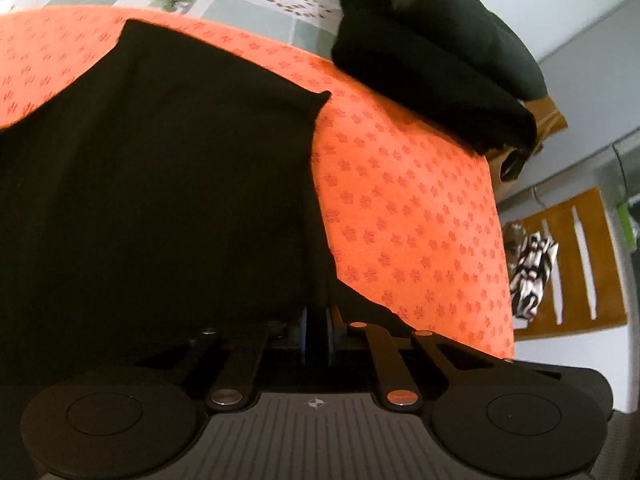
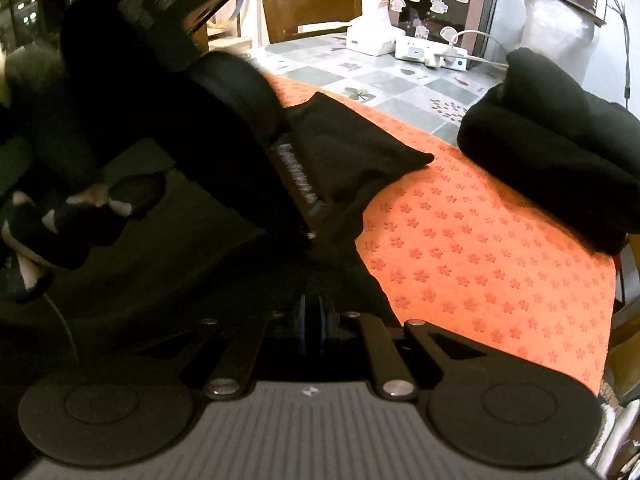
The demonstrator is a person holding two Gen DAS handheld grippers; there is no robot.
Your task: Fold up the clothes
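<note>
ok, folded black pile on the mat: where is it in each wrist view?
Left wrist: folded black pile sits upper right, at the orange mat's far corner.
Right wrist: pile sits at the right edge, mid-height, on the mat.
Shared landmark: the clover print on the checked tablecloth.
</note>
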